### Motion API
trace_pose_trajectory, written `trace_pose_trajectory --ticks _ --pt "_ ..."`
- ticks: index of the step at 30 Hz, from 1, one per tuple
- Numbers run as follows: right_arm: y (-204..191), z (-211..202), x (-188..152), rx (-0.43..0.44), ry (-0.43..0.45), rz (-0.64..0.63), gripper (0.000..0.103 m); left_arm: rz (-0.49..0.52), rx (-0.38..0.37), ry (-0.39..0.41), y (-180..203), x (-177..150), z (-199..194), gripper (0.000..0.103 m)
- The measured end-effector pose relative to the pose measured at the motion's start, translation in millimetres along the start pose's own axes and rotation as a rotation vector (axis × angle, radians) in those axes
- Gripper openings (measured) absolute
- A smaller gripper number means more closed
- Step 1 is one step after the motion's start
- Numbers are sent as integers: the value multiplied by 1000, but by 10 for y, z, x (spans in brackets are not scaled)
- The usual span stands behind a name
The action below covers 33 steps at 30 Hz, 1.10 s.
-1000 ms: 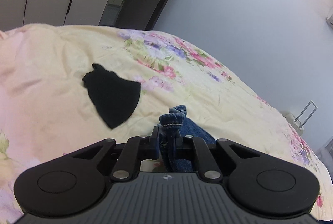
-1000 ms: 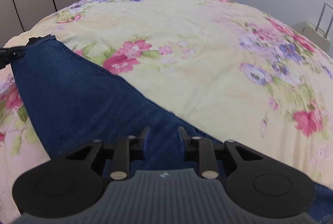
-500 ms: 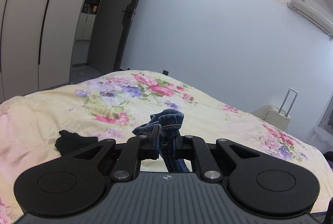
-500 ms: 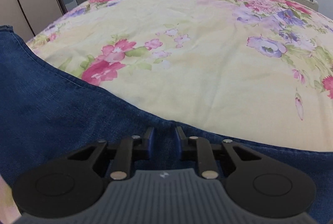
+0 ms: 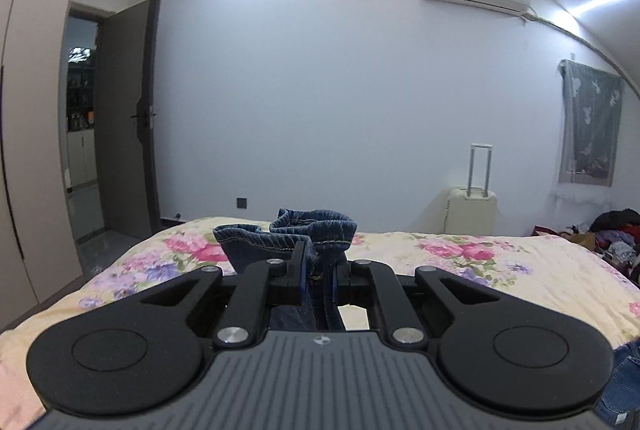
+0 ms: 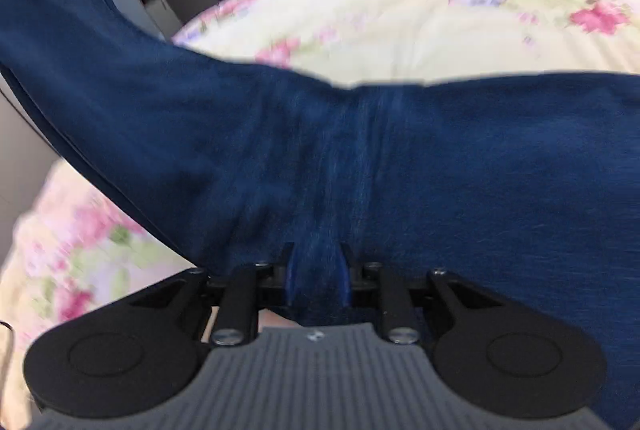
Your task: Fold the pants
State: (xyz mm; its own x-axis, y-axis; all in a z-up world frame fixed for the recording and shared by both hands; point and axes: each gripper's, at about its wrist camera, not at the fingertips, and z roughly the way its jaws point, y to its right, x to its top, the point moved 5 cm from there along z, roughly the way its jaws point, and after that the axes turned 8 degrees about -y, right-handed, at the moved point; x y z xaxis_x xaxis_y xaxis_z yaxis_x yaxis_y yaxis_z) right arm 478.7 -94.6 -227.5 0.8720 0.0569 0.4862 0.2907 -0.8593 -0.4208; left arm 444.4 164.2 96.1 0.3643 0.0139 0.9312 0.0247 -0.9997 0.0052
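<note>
The pants are dark blue jeans. In the left wrist view their stitched hem end (image 5: 312, 230) bunches up above my left gripper (image 5: 319, 270), which is shut on it and held high over the bed, pointing nearly level. In the right wrist view a wide stretch of the jeans (image 6: 400, 158) fills the middle of the picture and rises to the upper left. My right gripper (image 6: 316, 266) is shut on a fold of that denim, pointing down at the bed. The picture there is blurred by motion.
A bed with a yellow floral cover (image 5: 500, 262) lies below both grippers. A pale suitcase (image 5: 472, 210) stands against the far wall. An open dark door (image 5: 132, 118) and wardrobe panels are on the left. A clothes pile (image 5: 612, 234) sits far right.
My left gripper rose with the jeans hem and tipped up, so the black cloth on the bed left view. The right gripper closed a little on the denim, which now spreads across its view.
</note>
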Motion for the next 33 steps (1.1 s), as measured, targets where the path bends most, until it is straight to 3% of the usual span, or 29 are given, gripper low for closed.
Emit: trace_pose_trajectory --ticks 6,11,16,19,21,23,27,29,33 --pt "605 -989 -164 -23 85 125 23 156 -93 4 1285 97 76 11" --pt "1365 -1647 -425 -45 183 325 29 319 -169 -50 2507 -165 248 12" --pt "2128 -2033 -713 -19 302 534 33 497 -244 -184 3589 -901 555 11" --pt "2444 -2154 -865 35 317 623 34 613 -279 -331 4097 -1661 758 12" --pt "2574 -2173 -935 83 313 666 43 677 -291 -401 4261 -2075 811 12" --pt "2673 -2139 -1038 158 308 732 45 708 -298 -412 4323 -2245 800 11" --pt "2626 -1987 -1015 280 247 751 41 671 -301 -412 4302 -2025 791 11" --pt "2485 -1915 -928 314 217 683 31 650 -345 -392 4286 -1828 700 11" --pt "2400 -1648 -711 380 199 643 21 690 -421 -348 4329 -1740 427 11"
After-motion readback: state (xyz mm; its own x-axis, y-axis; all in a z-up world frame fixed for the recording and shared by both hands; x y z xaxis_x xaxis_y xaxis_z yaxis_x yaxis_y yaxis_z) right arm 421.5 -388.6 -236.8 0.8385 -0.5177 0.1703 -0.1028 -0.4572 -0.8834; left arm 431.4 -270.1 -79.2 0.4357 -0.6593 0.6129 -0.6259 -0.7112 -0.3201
